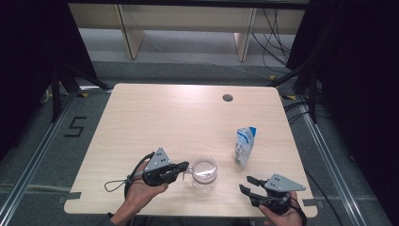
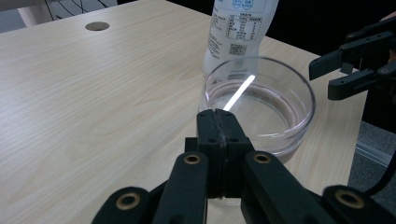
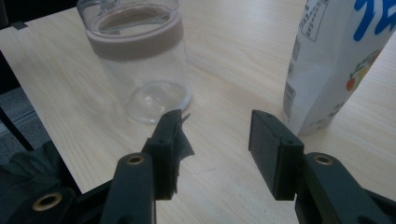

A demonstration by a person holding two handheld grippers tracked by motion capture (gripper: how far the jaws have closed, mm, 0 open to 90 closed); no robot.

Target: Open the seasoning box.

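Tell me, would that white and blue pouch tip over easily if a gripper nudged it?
Probably yes. The pouch stands upright, tall and narrow on a small base, so a push near its top would likely topple it. Its soft-looking printed sides suggest it would dent rather than stay stiff. It seems unlikely to roll.

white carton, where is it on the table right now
In the high view the white carton stands upright on the table's right half, just right of the clear jar and beyond the right gripper.

Glossy clear jar (image 1: 204, 172), matt wooden table (image 1: 155, 117)
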